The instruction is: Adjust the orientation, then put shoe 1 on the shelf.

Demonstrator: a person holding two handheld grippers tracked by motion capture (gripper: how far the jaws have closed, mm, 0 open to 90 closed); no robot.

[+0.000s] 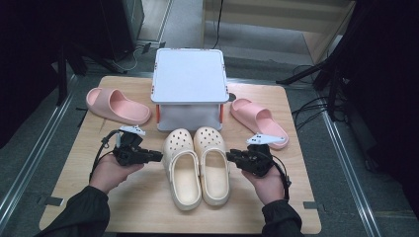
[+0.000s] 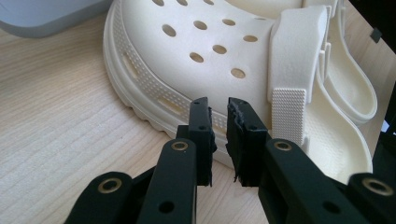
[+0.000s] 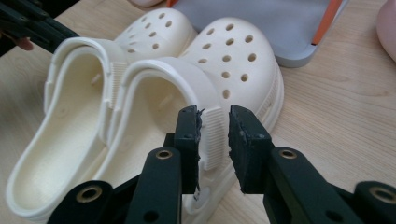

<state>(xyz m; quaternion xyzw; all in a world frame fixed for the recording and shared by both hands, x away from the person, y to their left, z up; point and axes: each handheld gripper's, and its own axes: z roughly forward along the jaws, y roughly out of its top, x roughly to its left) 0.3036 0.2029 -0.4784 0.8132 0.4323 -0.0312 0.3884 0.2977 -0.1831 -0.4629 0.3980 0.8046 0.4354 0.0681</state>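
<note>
Wooden table (image 1: pixel 148 207), grey box (image 1: pixel 189 79) at rear; cream clogs (image 1: pixel 197 165) paired just before box. Left gripper (image 1: pixel 159 156) narrowly parted, empty, beside left clog. Right gripper (image 3: pixel 215 130) parted, straddling right clog's strap end (image 3: pixel 213 135).

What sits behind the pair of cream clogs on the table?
Directly behind the cream clogs stands a grey two-tier rack with orange posts. Its lower shelf looks bare at the front; the top panel hides the rest of it and the table behind it.

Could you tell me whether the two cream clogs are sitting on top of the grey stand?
No, the cream clogs lie side by side on the table, in front of the grey stand.
</note>
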